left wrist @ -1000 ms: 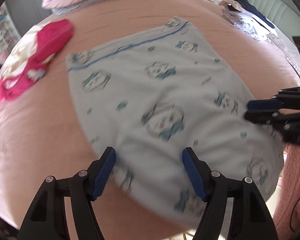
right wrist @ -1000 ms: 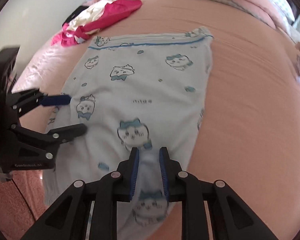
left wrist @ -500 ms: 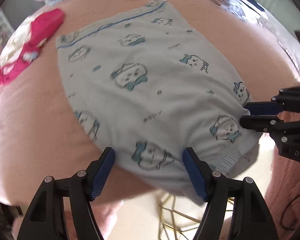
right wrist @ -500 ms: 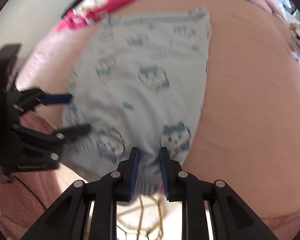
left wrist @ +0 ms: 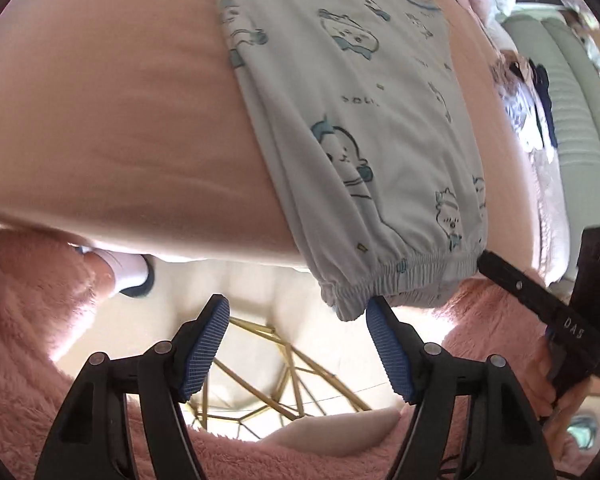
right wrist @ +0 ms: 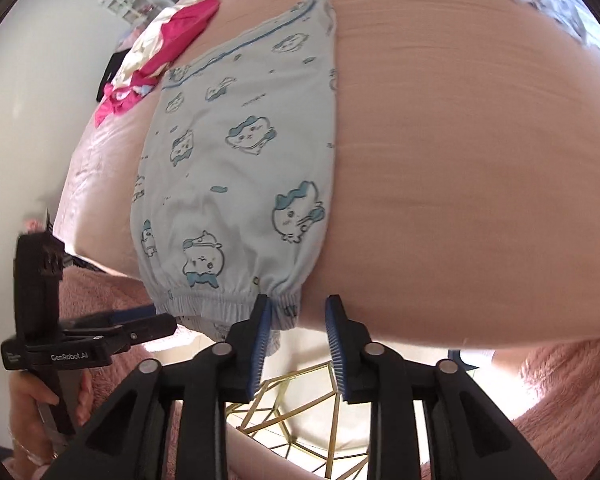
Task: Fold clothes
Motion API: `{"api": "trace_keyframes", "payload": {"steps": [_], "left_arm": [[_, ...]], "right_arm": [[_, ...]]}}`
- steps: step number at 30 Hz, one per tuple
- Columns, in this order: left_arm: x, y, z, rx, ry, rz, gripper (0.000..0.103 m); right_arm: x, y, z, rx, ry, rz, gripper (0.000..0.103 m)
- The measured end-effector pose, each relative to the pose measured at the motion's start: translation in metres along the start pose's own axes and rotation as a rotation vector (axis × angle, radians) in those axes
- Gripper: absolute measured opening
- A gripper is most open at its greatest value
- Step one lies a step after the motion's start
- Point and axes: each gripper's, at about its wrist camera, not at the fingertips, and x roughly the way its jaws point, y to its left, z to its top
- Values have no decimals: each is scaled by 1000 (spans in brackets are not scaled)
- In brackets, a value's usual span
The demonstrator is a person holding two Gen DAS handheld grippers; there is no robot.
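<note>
Pink bed (right wrist: 460,140) with pale blue cartoon-print trousers (right wrist: 240,168) laid lengthwise, elastic cuff at the near edge.

Nearest, below the bed's edge, a gold wire frame (right wrist: 296,412) stands on the pale floor, with fluffy pink fabric (left wrist: 16,320) on both sides. At the edge, the right gripper (right wrist: 296,322) has its fingers narrowly apart and opening; the gathered cuff (right wrist: 228,300) touches the left finger, but the pads do not press it. Just beside, the left gripper (left wrist: 298,322) hangs with fingers spread wide, nothing between them, the right fingertip close under the cuff's corner. From there the trousers run flat up the sheet to a blue-striped waistband. Farther off, a red and white garment (right wrist: 164,48) lies crumpled near the bed's far left side.
</note>
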Motion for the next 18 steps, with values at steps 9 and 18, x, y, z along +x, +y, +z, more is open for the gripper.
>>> {"api": "trace_keyframes", "payload": {"steps": [9,18], "left_arm": [[-12,13,-7,-112,-50,-252,69],[23,12,-4,-79,-38,-273,32]], "right_arm": [[15,4,-2,33,34,163,34],[31,13,5,-10,59,172,23]]}}
